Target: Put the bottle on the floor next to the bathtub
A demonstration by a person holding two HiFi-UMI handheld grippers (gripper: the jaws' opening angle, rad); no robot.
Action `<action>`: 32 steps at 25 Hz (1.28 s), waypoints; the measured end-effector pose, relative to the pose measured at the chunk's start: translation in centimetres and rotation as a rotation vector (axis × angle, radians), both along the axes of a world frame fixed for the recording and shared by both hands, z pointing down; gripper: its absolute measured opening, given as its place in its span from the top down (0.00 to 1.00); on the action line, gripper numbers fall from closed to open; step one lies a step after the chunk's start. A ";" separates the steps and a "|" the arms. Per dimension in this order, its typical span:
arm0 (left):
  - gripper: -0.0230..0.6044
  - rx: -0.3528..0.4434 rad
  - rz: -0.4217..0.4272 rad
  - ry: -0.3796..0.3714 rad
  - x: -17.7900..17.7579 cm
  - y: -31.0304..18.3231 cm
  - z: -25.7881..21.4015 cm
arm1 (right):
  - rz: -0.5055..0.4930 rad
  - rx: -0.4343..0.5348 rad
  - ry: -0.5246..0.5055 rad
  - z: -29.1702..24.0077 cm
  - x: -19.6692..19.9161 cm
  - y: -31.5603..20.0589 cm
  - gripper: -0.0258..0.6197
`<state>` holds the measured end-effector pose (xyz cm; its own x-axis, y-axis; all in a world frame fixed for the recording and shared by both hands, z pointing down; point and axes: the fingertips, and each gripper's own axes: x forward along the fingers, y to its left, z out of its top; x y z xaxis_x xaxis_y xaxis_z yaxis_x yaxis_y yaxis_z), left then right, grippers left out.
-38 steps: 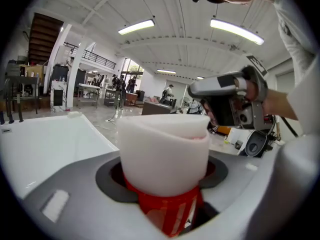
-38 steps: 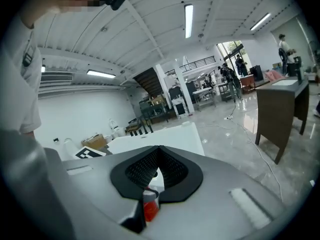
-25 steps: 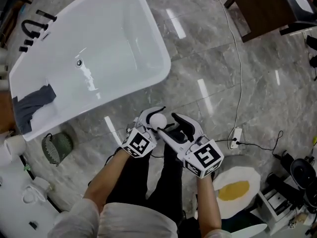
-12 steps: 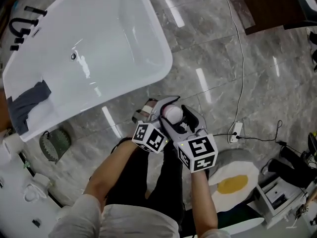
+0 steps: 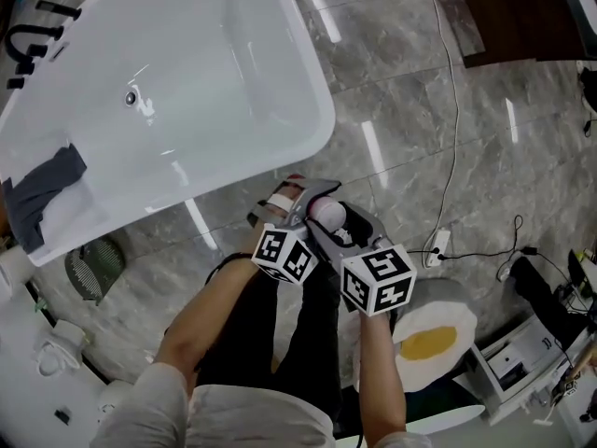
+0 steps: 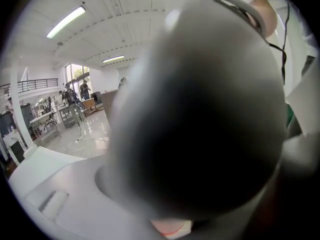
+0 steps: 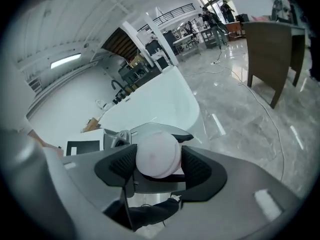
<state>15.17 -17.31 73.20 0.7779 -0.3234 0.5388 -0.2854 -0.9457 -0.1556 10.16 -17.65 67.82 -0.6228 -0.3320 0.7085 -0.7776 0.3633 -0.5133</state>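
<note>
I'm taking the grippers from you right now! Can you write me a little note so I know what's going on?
Right gripper: jaws have just been closing, with the pale, round-topped bottle between them; the pads look pressed on it.
Left gripper: close beside the bottle. A big dark blur fills its view, so I can't tell its grip.
Bottle: held above the grey floor, near the corner of the bathtub.
Done: the bottle is at the tub.
Left: lower it onto the floor beside the tub, then let go.

Glossy white bathtub (image 5: pixel 233 82), polished grey marble-look floor (image 5: pixel 401 91) — bottle (image 7: pixel 158 154) smooth, matt pinkish plastic at its cap.
</note>
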 end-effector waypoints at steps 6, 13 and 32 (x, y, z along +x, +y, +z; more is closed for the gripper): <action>0.42 -0.024 0.036 0.043 -0.2 0.7 0.6 | -0.095 0.068 0.138 0.7 -0.6 0.5 0.54; 0.42 -0.095 0.029 0.050 -1.0 1.8 2.1 | -0.168 0.083 0.198 2.0 -1.0 1.0 0.55; 0.42 -0.325 -0.399 0.215 -8.3 0.3 1.3 | -0.202 0.152 0.274 10.9 3.6 -2.4 0.57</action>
